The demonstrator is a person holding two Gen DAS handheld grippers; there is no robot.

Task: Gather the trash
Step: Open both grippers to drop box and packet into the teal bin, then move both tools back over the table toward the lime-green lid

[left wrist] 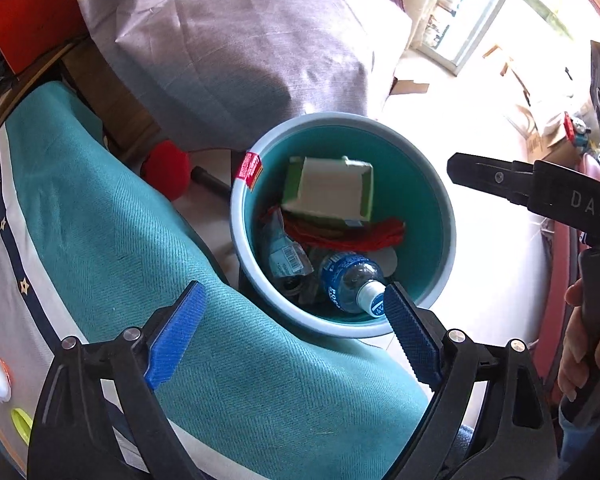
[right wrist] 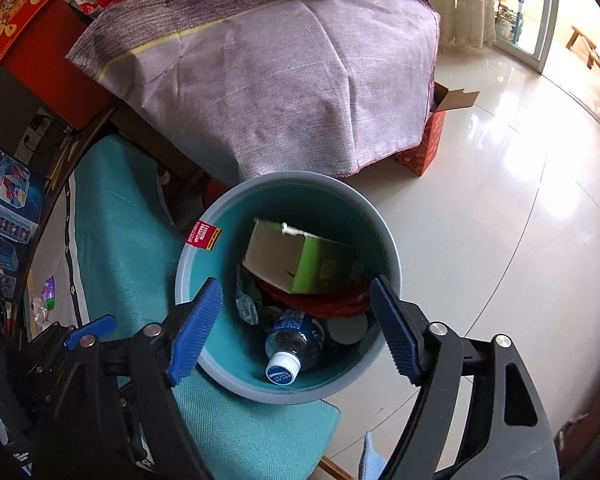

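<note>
Teal cloth (left wrist: 112,240) drapes the counter at left, bin tucked against it for easy drops | left gripper (left wrist: 292,334) fingers released, empty | one bin (right wrist: 388,248) on floor holds the trash: one green carton (right wrist: 300,260), one water bottle (right wrist: 294,346), red netting | right gripper (right wrist: 296,330) above bin, fingers released, empty

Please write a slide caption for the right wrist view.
Open right gripper above teal bin holding bottle and green carton.

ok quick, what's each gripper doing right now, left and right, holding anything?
Left gripper: jaws open, holding nothing, above the bin.
Right gripper: jaws open, holding nothing, over the bin with the bottle inside.
</note>
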